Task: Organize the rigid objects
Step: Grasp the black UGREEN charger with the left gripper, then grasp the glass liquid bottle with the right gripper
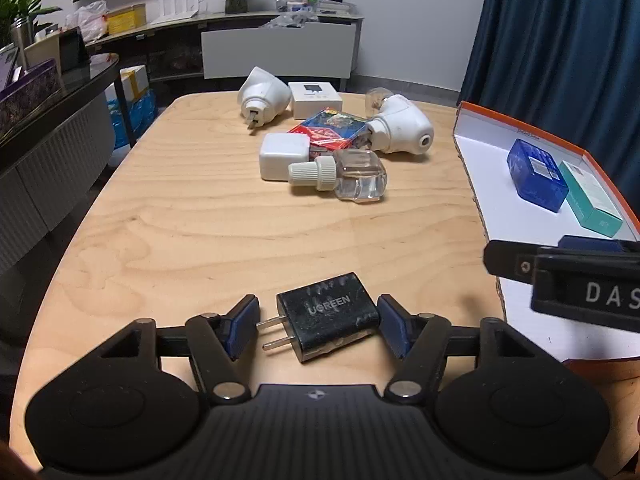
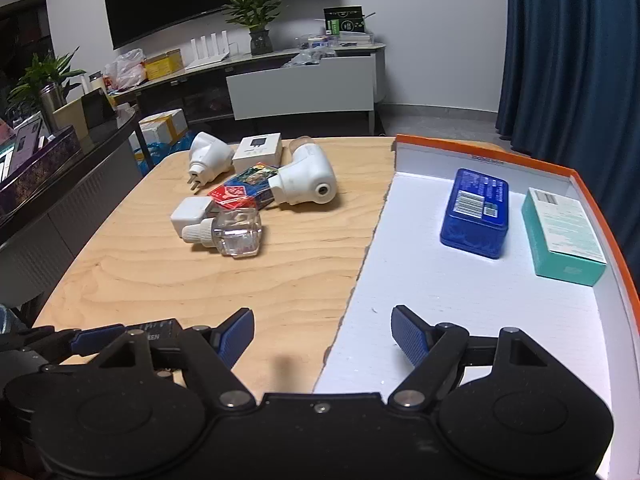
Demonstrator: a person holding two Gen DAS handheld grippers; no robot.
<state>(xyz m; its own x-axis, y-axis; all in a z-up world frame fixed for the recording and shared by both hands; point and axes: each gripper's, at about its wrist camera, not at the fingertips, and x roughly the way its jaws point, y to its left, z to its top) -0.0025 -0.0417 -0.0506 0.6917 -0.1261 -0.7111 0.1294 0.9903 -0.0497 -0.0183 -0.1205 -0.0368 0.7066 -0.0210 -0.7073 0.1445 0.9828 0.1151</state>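
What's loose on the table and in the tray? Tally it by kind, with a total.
Chargers: 2, black UGREEN charger, white charger
White plug-in devices: 2
Clear refill bottle: 1
Boxes on the table: 2
Blue tin in the tray: 1
Teal box in the tray: 1
Total: 9

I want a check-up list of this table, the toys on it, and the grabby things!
Surface: pale wooden table, bare in the middle.
Job's things: black UGREEN plug charger lies flat; blue tin and teal carton sit in the white tray with orange rim.
Clutter: pile of two white plug-in devices, clear bottle, white cube charger, white box, colourful box.
Grippers: left gripper straddles the black charger, pads apart from it; right gripper open, empty, over the tray's edge.
Cables: nothing seen.
Surroundings: dark screen, plants, blue curtain.
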